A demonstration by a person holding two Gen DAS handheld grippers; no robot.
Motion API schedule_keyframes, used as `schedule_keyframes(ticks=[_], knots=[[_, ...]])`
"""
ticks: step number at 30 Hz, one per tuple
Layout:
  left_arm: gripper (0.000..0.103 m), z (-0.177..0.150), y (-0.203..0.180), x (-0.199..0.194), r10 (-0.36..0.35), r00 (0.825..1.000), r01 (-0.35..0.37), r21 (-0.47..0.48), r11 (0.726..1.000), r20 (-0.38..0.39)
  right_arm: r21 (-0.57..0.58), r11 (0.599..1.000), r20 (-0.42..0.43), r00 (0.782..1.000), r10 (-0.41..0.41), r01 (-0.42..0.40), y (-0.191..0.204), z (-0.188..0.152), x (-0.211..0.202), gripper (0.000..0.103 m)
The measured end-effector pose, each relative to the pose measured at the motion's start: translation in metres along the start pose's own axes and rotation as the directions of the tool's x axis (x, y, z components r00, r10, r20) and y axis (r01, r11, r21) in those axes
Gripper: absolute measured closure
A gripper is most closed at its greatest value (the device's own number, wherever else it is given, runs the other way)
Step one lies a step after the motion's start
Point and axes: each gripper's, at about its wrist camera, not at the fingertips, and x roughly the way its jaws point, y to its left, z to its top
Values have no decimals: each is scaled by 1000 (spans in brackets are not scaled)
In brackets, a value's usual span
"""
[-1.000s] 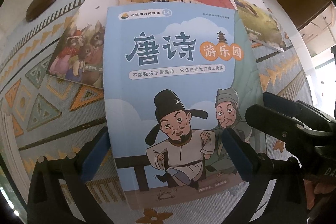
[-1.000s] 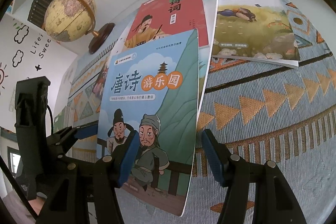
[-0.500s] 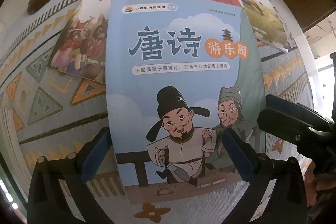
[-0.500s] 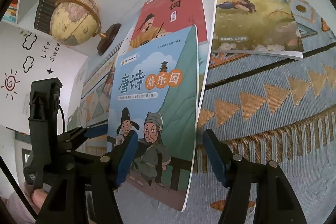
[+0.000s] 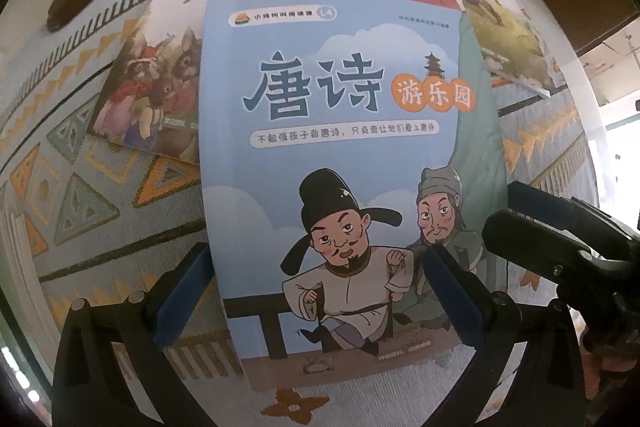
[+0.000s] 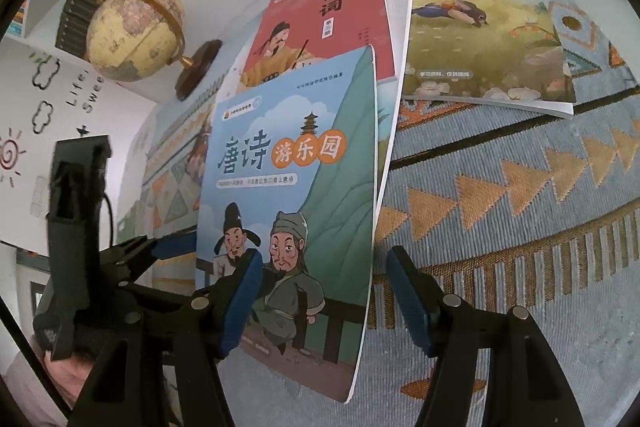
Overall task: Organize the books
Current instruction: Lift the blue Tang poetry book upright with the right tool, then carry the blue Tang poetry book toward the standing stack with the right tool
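Now both tools straddle the blue poetry book, pads apart.
Left tool [image 5: 316,291] and right tool [image 6: 320,291] stand open over the blue poetry book [image 5: 340,155], gripping nothing; it lies on the patterned cloth [image 6: 520,227] of the tabletop, overlapping the red book [image 6: 340,23] toward the far edge, globe [image 6: 132,31] at the far left corner.

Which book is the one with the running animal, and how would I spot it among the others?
On the blue patterned woven cloth, look past the tilted light-blue book to the books lying behind. The white-topped book with a grassy yellow-green cover lies right of the red book; only it shows a dark animal leaping.
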Motion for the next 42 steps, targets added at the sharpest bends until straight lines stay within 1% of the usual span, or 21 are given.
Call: schedule_keyframes(ticks=[1,3,4,5,6,8,10,12,15,19,21,23,25,27,30,35,36,37,38,40,42], knots=[[0,-2,0,-1,-6,1000,6,7,1000,2,3,1000,-6,1000,-9,9,2,0,1,40],[8,-6,4,-6,-10,999,10,3,1000,30,-14,999,-21,999,-38,38,7,1,2,40],[20,-8,7,-10,-17,999,17,-7,1000,51,-24,998,-28,998,-57,56,10,1,3,43],[30,-9,12,-14,-17,998,19,-25,1000,65,-29,998,-34,998,-59,58,11,1,4,54],[35,-9,20,-18,-34,997,37,-48,998,73,-28,998,-39,997,-63,62,11,0,5,55],[56,-10,32,-25,-42,994,49,-67,997,104,-1,999,-39,998,-50,50,8,0,4,58],[63,-12,42,-37,-20,989,30,-70,997,147,35,999,-31,999,17,-16,3,-2,0,61],[63,-13,46,-43,-20,988,30,-60,998,154,73,987,-4,989,146,-145,-3,-5,-9,70],[63,-17,49,-47,-29,986,37,-44,998,164,91,959,29,963,268,-269,-4,-10,-15,74],[63,-19,52,-56,-87,977,97,-45,994,192,122,962,28,970,243,-245,-9,-11,-10,74],[64,-25,64,-66,-190,957,208,-63,976,217,153,964,31,976,217,-219,-17,-11,-7,74],[66,-30,74,-69,-259,937,285,-89,954,233,202,959,20,980,198,-198,-29,-12,-1,74],[70,-27,67,-64,-222,952,242,-76,967,209,251,946,22,978,208,-207,-40,-14,4,75],[70,-24,53,-50,-134,979,142,-37,989,155,261,941,47,976,212,-216,-42,-15,1,74],[69,-23,47,-34,-47,993,48,-9,999,111,252,937,50,970,237,-242,-43,-15,0,67],[69,-17,55,-31,-98,991,102,-36,994,88,233,891,83,921,381,-390,-51,-16,-8,65],[69,-17,54,-30,-106,991,108,-30,994,82,232,907,74,936,345,-353,-52,-16,-6,67],[69,-17,53,-30,-101,991,104,-24,994,85,223,934,43,960,277,-279,-50,-16,-1,69],[69,-17,53,-30,-110,990,112,-23,993,83,196,942,75,962,262,-272,-46,-15,-3,69],[69,-18,55,-29,-125,989,127,-22,992,81,154,969,107,978,178,-193,-40,-11,-8,72],[69,-18,55,-29,-132,988,134,-22,991,78,111,980,103,983,152,-163,-35,-7,-6,72]])
